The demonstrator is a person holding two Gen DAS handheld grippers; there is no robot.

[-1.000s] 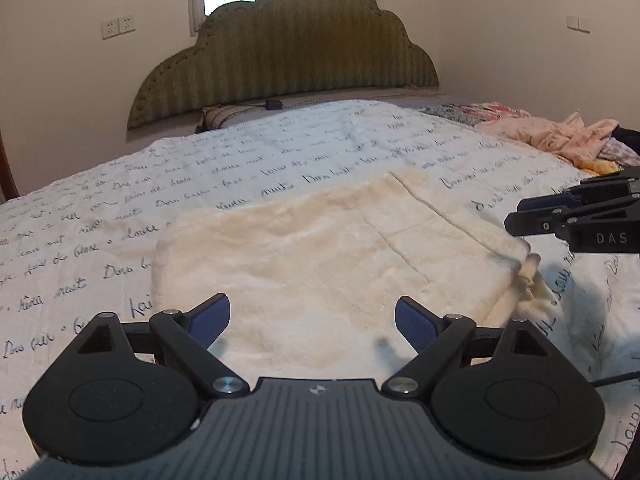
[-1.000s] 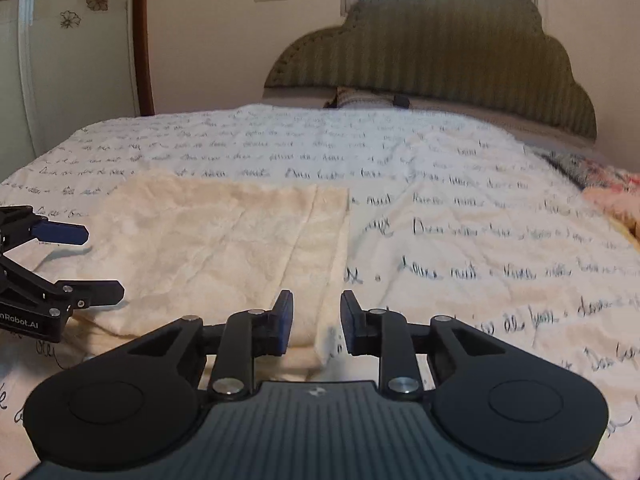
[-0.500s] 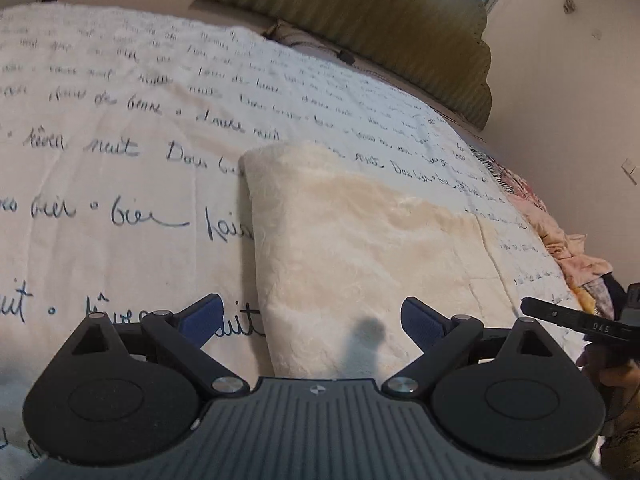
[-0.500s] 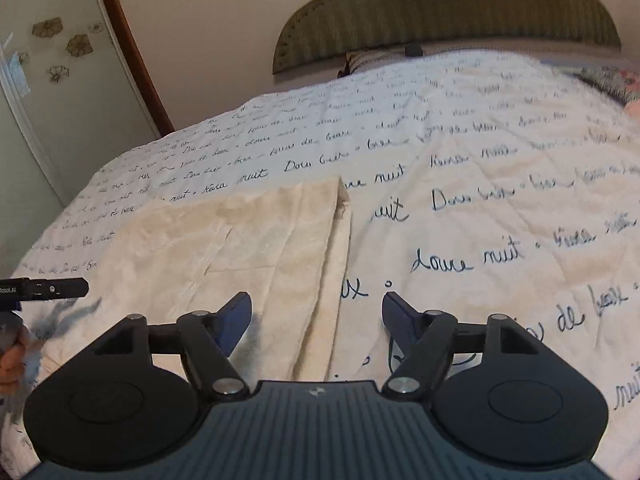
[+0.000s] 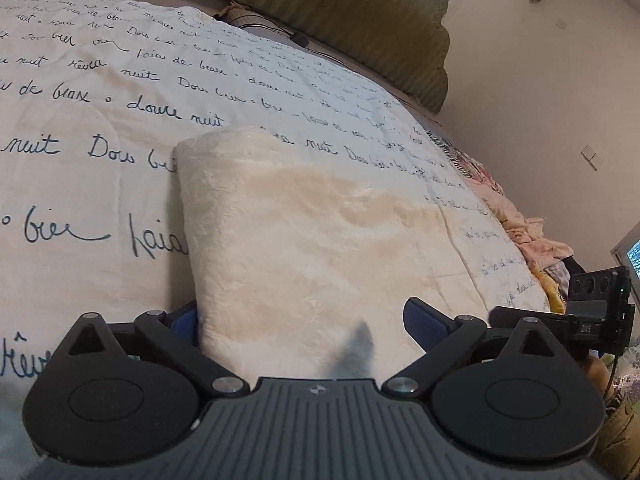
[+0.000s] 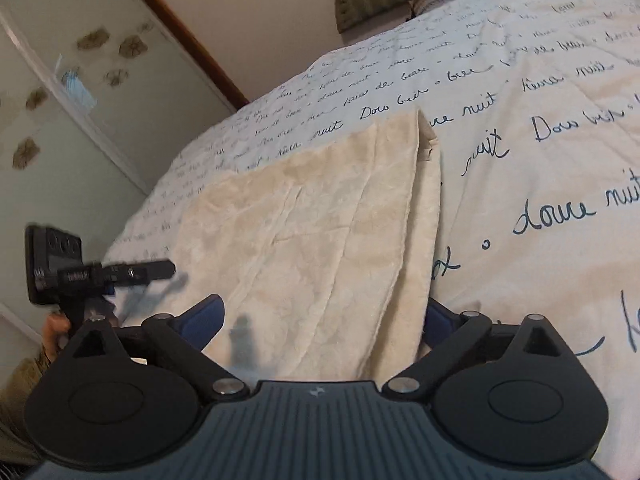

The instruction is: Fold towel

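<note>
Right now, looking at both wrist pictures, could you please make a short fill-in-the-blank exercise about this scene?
1. The cream towel lies on a ___.
2. The bedspread is printed with blue ___.
3. Each gripper, left gripper and right gripper, has the near edge of the ___ between its fingers.
4. The padded headboard is ___ in colour.

Missing words: bed; handwriting; towel; green
</note>
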